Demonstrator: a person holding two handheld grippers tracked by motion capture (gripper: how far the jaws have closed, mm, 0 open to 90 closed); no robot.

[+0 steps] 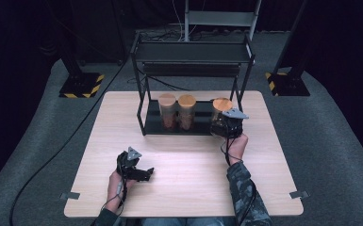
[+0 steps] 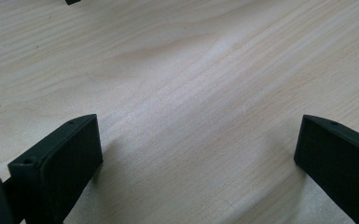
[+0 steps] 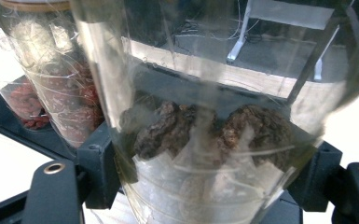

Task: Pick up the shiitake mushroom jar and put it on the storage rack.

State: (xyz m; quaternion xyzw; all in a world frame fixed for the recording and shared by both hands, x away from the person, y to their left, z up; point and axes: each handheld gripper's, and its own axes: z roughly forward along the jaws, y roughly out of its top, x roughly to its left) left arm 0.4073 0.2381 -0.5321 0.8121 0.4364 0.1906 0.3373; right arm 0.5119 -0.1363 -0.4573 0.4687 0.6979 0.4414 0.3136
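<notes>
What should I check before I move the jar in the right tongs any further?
1. Grip: right tongs shut on the clear jar, jaws on both sides of its wall: ok.
2. Lid: wooden lid sits on the held jar: ok; whether it is tight: cannot tell.
3. Jar upright: the high view suggests so, the right gripper view shows it leaning: cannot tell.
4. Neighbours: two more jars stand on the rack's lower shelf, apart from the held one: ok.
5. Jar bottom lifted off the shelf: cannot tell.
6. Left tongs open over bare table, nothing between the jaws: ok.
</notes>
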